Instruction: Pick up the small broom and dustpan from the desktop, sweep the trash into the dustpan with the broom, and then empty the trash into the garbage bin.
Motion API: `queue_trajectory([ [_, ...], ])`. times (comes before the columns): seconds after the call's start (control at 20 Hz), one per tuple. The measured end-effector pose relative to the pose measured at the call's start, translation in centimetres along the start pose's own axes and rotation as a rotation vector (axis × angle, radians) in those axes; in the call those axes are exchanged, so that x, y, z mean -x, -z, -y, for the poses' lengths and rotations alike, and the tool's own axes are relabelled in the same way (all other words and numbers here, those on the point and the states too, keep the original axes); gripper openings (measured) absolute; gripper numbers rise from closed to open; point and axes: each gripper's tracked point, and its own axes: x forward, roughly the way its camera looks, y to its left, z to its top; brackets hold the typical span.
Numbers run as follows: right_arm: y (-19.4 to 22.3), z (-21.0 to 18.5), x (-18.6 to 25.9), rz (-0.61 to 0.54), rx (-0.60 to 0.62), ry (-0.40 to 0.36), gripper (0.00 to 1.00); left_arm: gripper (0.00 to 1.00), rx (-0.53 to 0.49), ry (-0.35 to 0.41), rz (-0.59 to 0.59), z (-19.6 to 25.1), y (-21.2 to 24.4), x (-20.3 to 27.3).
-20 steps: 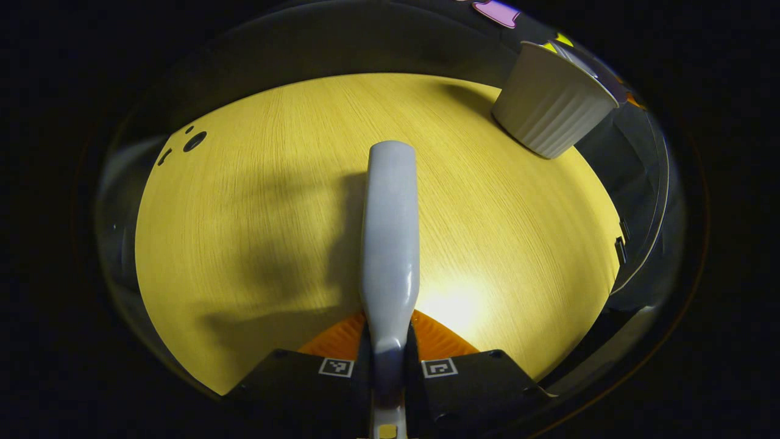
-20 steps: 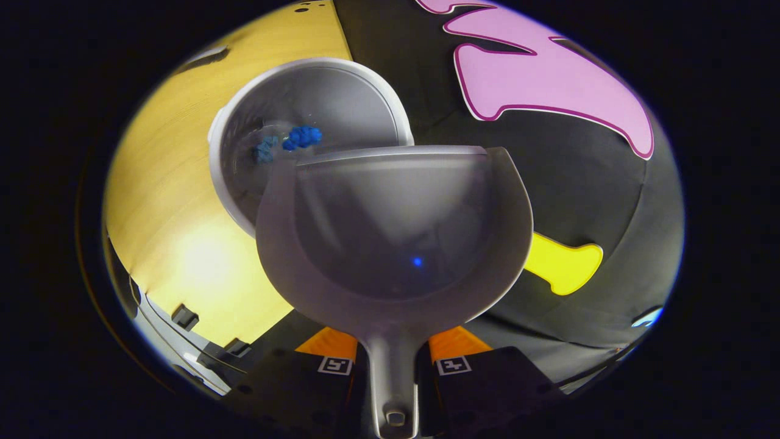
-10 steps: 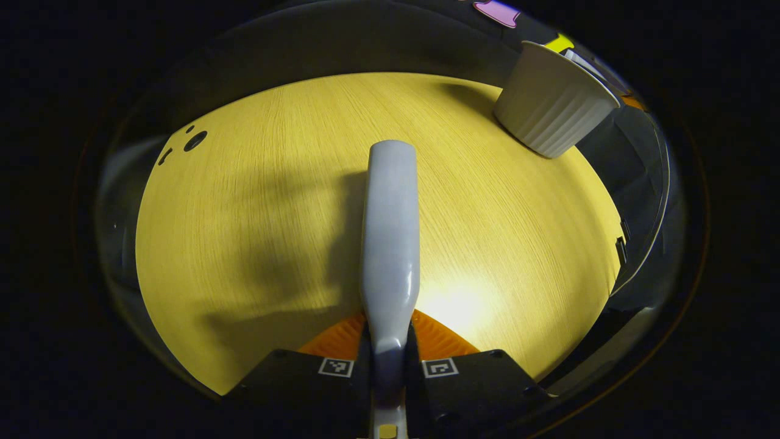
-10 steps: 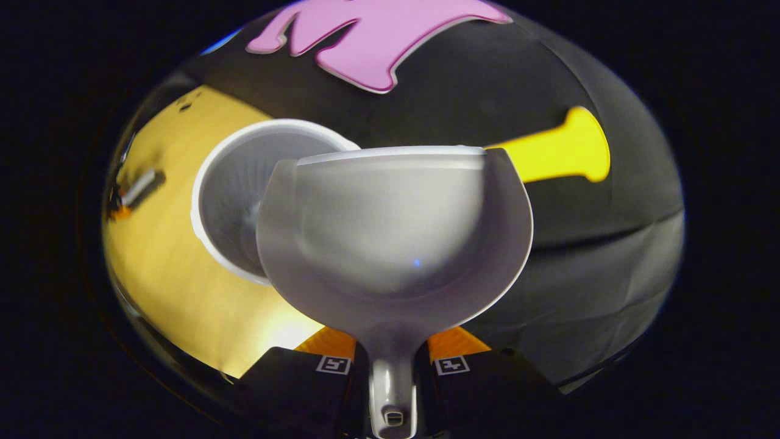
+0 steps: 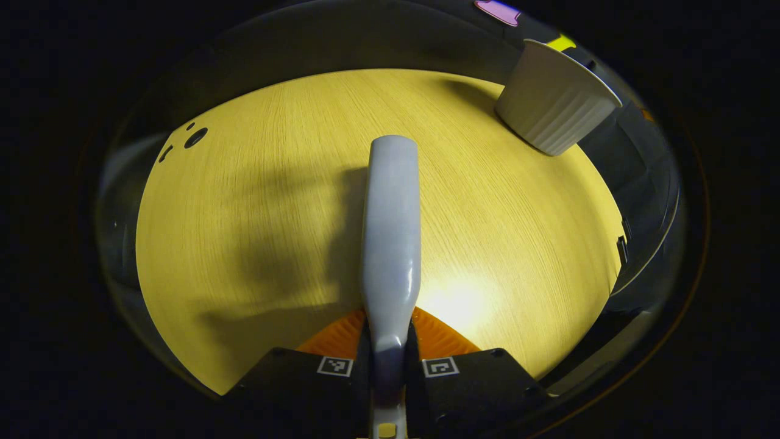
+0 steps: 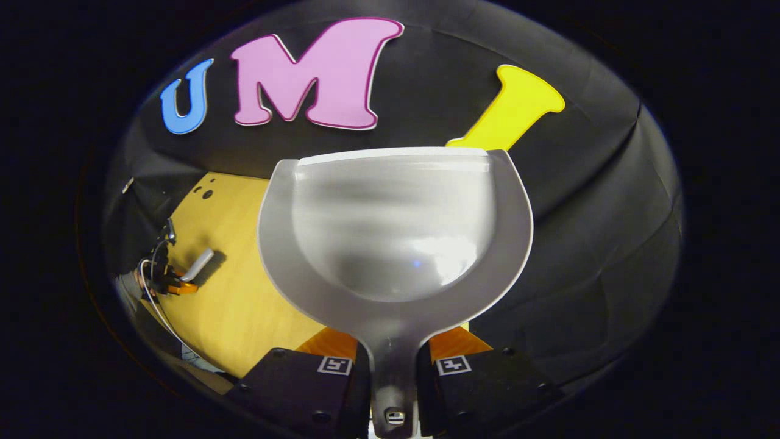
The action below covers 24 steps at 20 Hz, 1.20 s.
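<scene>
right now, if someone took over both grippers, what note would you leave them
Left gripper: fingers shut on the pale grey plastic broom handle, held above the yellow wooden desktop.
Right gripper: fingers shut on the translucent grey plastic dustpan, raised and facing the booth wall; its pan looks empty.
White ribbed garbage bin stands at the far right of the desktop.
No trash visible on the desktop; emptying looks done.
Left: probably setting both tools down.

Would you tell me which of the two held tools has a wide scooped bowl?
The dustpan, clamped by its handle in the right gripper. The broom in the left gripper is a narrow straight shape.
</scene>
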Motion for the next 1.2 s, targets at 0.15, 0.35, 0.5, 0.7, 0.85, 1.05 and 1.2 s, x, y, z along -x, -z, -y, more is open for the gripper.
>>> queue_trajectory([
  [0.15, 1.6, -3.9, 1.3, -0.012, -0.022, -0.122, 0.39, 0.27, -0.011, -0.002, -0.01, 0.0, 0.0, 0.1],
  [0.35, 7.9, -10.8, 2.3, -0.091, 0.01, -0.211, 0.35, 0.28, -0.018, -0.006, -0.021, -0.1, -0.1, 0.1],
  [0.5, 12.3, -15.3, 1.3, -0.156, 0.04, -0.249, 0.35, 0.27, -0.026, -0.015, -0.028, -0.2, 0.0, 0.2],
  [0.7, 17.2, -19.2, -1.5, -0.247, 0.064, -0.308, 0.35, 0.27, -0.037, -0.029, -0.038, -0.3, -0.1, 0.3],
  [0.85, 20.1, -21.7, -5.0, -0.31, 0.08, -0.317, 0.35, 0.28, -0.046, -0.035, -0.043, -0.3, -0.2, 0.4],
  [1.05, 21.9, -25.1, -9.5, -0.367, 0.009, -0.351, 0.35, 0.28, -0.052, -0.04, -0.049, -0.4, -0.1, 0.4],
  [1.2, 22.4, -26.8, -12.3, -0.396, -0.033, -0.346, 0.35, 0.27, -0.057, -0.039, -0.051, -0.4, -0.1, 0.4],
])
